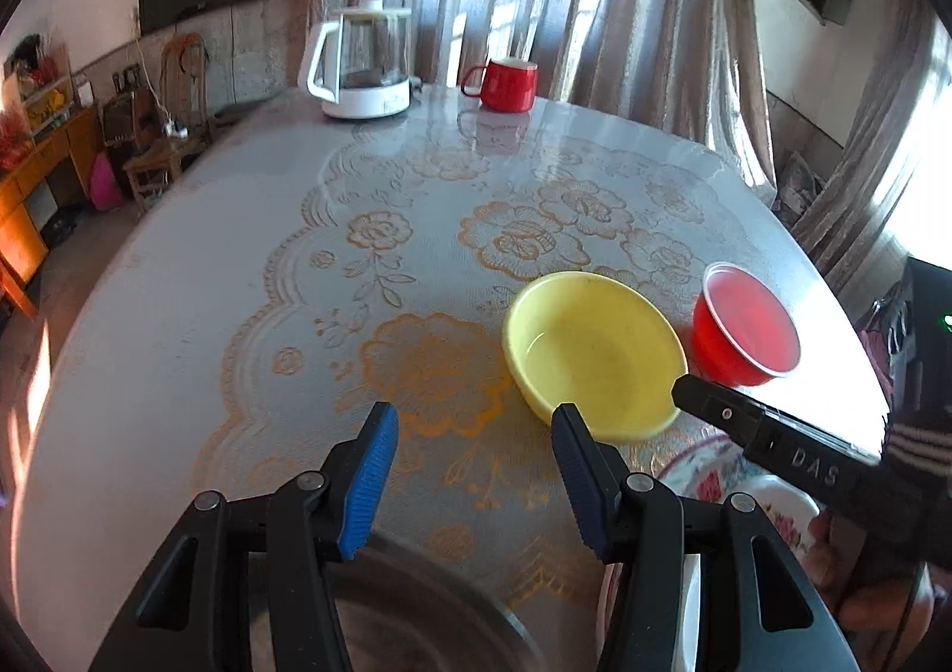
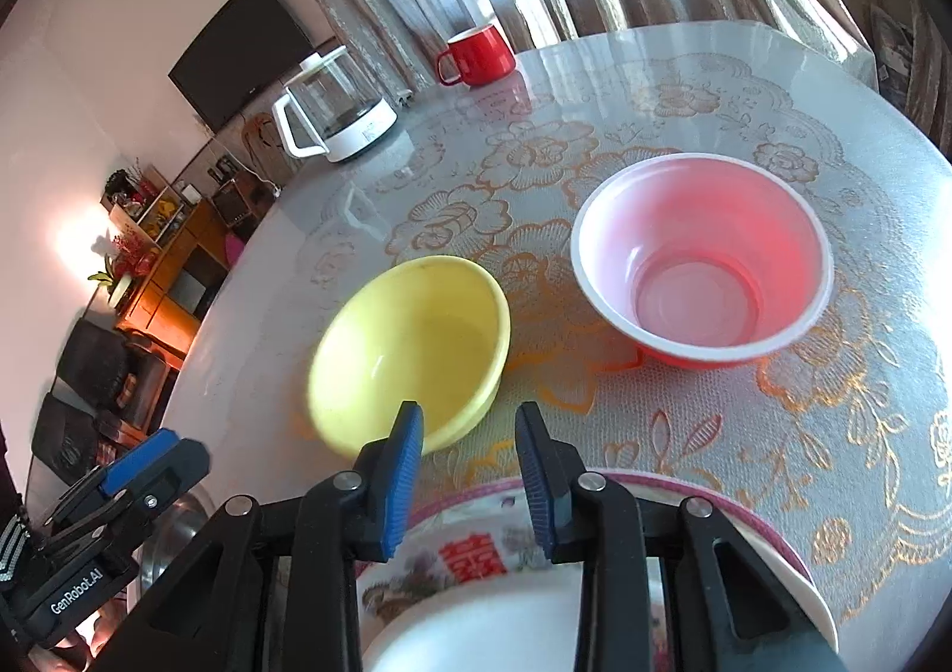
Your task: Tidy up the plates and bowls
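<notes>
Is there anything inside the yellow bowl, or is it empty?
Empty. The yellow bowl stands upright on the table, and the right wrist view looks straight down onto its bare bottom.

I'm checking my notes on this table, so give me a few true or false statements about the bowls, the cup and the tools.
1. The yellow bowl is empty. True.
2. The red bowl sits stacked inside the yellow one. False: they stand side by side, apart.
3. The red mug stands beside the kettle. True.
4. The right tool grips the yellow bowl. False: nothing is between its fingers.
5. The left tool holds nothing. True.
</notes>
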Demonstrator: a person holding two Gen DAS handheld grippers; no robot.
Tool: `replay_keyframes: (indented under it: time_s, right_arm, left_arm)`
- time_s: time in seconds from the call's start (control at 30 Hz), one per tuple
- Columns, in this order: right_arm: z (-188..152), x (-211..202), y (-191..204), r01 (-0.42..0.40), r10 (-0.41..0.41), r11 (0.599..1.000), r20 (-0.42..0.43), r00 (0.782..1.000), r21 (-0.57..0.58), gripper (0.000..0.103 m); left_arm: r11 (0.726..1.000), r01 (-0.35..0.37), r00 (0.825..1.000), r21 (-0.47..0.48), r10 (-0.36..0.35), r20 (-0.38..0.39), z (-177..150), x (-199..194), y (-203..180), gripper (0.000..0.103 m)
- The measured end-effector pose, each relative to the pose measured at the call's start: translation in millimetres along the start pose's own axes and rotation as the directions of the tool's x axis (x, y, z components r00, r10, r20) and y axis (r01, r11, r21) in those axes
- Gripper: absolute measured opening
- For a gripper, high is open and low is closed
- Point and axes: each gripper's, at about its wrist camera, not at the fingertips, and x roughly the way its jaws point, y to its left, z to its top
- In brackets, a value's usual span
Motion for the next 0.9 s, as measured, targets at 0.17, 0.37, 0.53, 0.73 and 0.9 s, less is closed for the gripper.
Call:
replay_keyframes:
  time_s: [0.17,0.37,0.53,0.73,0.9]
  right_arm:
    - [6,15,2,0.035,-0.036,0.999,-0.027,0.999,-0.025,0.023]
    - [8,23,1,0.052,-0.054,0.997,-0.035,0.998,-0.050,0.018]
    - [7,21,-1,0.057,-0.059,0.997,-0.032,0.998,-0.056,0.018]
    - [3,8,5,0.027,-0.027,0.998,-0.013,1.000,-0.056,0.018]
    - [-2,-1,13,0.009,-0.010,0.998,-0.003,1.000,-0.064,0.018]
  left_arm:
    - [1.000,0.029,0.999,-0.012,-0.029,-0.038,14,29,-10,0.050]
    - [0.997,0.081,0.992,0.018,-0.079,-0.099,17,55,-23,0.032]
    - [0.994,0.102,0.993,0.031,-0.100,-0.061,13,40,-24,0.032]
    - [0.995,0.099,0.994,0.021,-0.099,-0.038,7,21,-22,0.032]
    - [0.995,0.100,0.995,0.019,-0.100,0.002,1,-2,-19,0.032]
